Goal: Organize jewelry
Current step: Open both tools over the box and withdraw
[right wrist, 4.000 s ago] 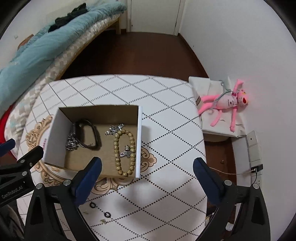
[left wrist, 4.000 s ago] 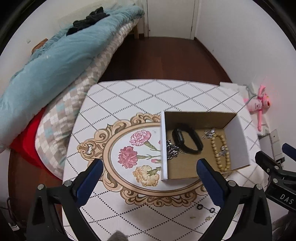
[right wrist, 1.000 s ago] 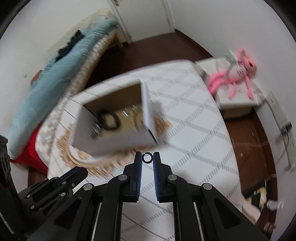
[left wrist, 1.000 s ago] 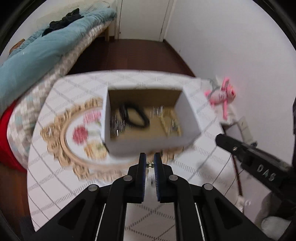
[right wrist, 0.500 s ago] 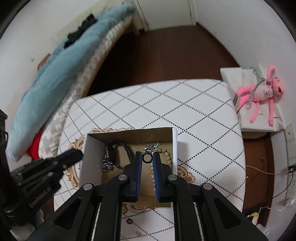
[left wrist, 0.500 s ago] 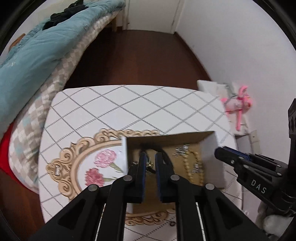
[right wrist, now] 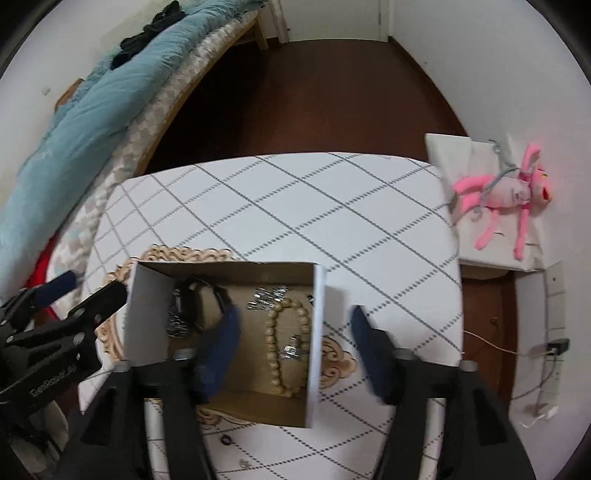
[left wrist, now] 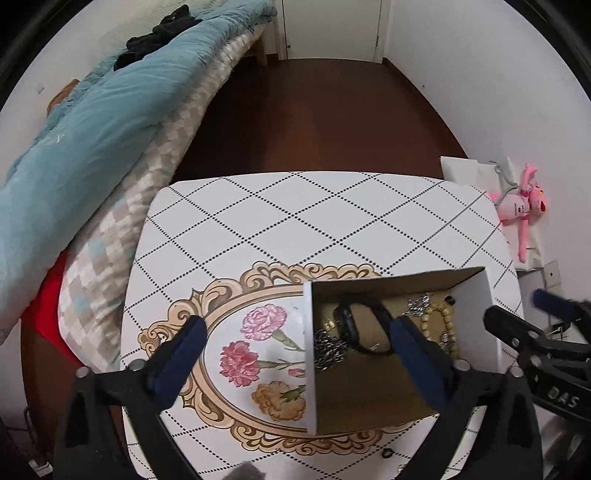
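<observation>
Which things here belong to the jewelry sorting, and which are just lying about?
Job: cardboard box, bead bracelet, black band, silver chain, small black ring on the table.
Lying about: pink plush toy, blue duvet.

Ahead of me a teal quilt [left wrist: 92,122] on the bed, black clothes [left wrist: 159,27] atop, pink plush toy [right wrist: 506,195] by the wall, dark wood floor [left wrist: 314,118]

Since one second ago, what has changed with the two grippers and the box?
Both grippers came over the cardboard box and their jaws are opening: the left gripper let go its small gold piece, the right gripper its black ring. The bead bracelet and black band stayed in the box.
</observation>
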A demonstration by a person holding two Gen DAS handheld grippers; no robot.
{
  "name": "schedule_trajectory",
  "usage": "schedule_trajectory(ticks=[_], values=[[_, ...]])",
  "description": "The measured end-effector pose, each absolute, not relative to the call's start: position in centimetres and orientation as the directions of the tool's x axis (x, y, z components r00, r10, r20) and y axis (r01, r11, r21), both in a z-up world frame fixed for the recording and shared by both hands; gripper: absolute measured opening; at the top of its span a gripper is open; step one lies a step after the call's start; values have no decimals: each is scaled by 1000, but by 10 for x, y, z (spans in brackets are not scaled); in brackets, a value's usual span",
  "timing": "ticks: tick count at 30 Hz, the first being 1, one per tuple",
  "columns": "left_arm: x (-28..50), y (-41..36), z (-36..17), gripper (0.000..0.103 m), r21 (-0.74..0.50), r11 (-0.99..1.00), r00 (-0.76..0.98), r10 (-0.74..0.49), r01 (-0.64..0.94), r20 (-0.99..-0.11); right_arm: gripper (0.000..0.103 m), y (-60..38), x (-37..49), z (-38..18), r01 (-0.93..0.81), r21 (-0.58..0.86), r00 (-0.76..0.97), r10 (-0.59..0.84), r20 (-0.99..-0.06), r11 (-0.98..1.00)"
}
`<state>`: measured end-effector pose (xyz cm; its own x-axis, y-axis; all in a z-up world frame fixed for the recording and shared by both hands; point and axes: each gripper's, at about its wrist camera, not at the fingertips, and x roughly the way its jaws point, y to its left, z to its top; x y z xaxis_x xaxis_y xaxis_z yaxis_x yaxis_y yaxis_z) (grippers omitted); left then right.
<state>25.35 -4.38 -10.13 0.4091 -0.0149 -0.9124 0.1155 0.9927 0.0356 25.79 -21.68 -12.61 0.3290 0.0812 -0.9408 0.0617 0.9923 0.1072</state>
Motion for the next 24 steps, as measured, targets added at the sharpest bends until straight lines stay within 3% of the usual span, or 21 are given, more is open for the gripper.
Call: schedule_trajectory(ticks=[6,17,24], values=[[243,-37,-106,103,66,994,435,20,92,-900,102,-214,246,-128,53,-29,333,-45,-942,998],[214,-31,-75,103,46,996,494,4,73,-869,103,-215,222,-110,91,-29,392,-63,-918,995],[173,-26,-79,103,128,990,509,82,56,-857,103,-212,183,-96,116,-11,436,-61,-898,993]])
